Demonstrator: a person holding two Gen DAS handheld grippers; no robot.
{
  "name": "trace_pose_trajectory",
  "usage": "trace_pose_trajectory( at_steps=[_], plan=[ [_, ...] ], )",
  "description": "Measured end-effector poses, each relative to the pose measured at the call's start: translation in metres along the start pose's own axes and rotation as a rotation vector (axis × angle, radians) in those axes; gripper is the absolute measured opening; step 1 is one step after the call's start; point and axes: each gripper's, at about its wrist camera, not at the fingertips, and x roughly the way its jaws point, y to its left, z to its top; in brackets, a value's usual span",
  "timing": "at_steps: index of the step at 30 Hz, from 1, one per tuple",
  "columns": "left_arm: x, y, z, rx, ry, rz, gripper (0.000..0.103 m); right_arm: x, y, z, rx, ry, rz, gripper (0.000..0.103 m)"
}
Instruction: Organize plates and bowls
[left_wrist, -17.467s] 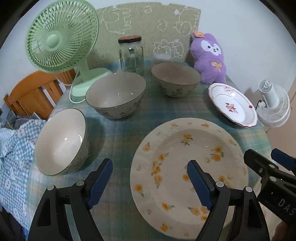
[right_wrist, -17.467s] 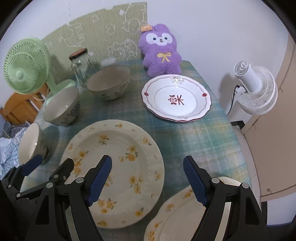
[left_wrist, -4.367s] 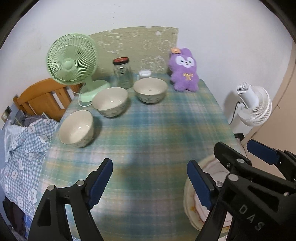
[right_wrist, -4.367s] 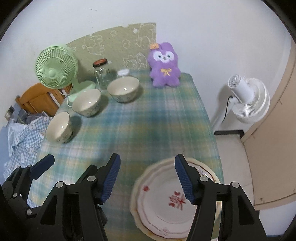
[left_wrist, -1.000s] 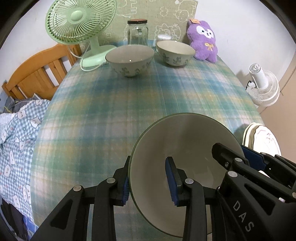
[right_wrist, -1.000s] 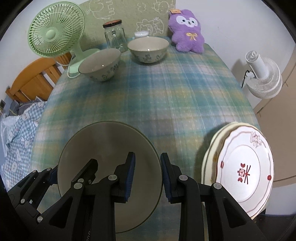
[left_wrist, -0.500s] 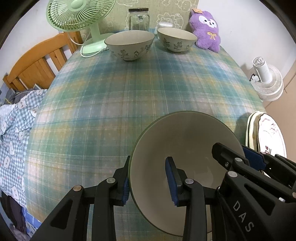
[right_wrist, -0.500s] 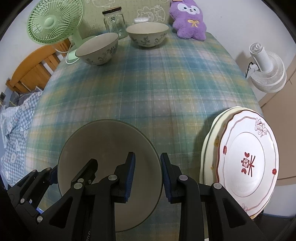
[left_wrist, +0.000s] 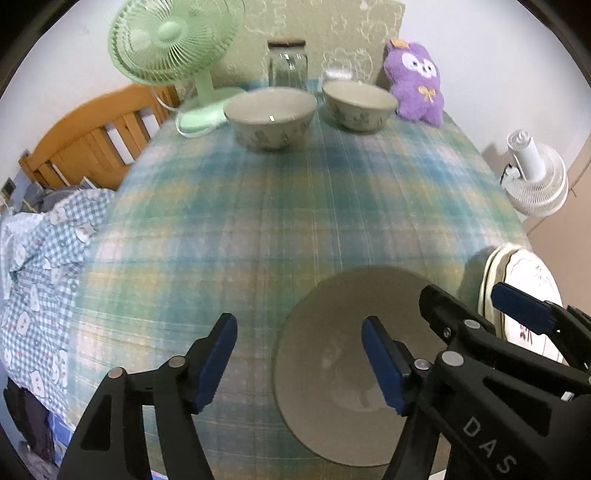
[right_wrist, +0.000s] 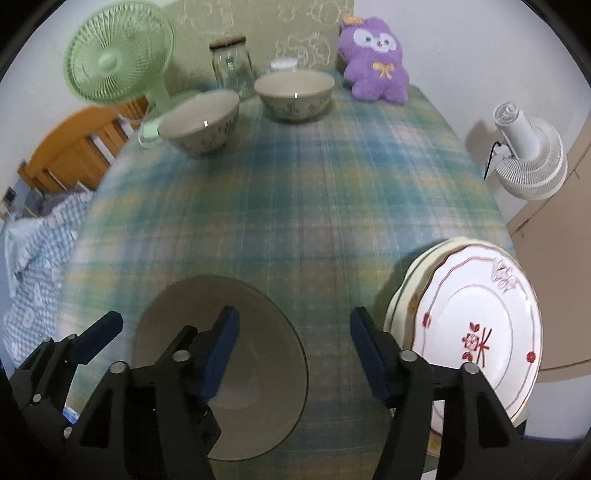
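Both grippers, left (left_wrist: 299, 360) and right (right_wrist: 293, 349), are just opening off the near bowl (right_wrist: 221, 369) sitting on the table (right_wrist: 314, 192), so either blue pad pulling back is risking clipping its rim and tipping it into the plates (right_wrist: 476, 332) at near right.

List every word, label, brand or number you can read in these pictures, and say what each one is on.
"DAS": white letters on the black body of the right gripper, seen in the left wrist view; the edge of the picture cuts the word off, so it may run on.
Orange tag on the purple plush: too small to read.
Red mark in the middle of the top plate: a drawn motif, not readable as text.
Nothing else bears writing.
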Motion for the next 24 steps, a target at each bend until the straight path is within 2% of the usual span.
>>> trace_pose_trajectory(
  at_steps=[14,24],
  plan=[
    [-0.058,0.016,0.043,-0.055,-0.161,0.055,0.078,-0.062,0.02,0.045,-0.067,-0.157,0.057,0.067],
    [-0.046,0.047,0.093,-0.046,-0.206,0.044,0.078,-0.05,0.052,0.1,-0.063,-0.203,0.047,0.067]
  ],
)
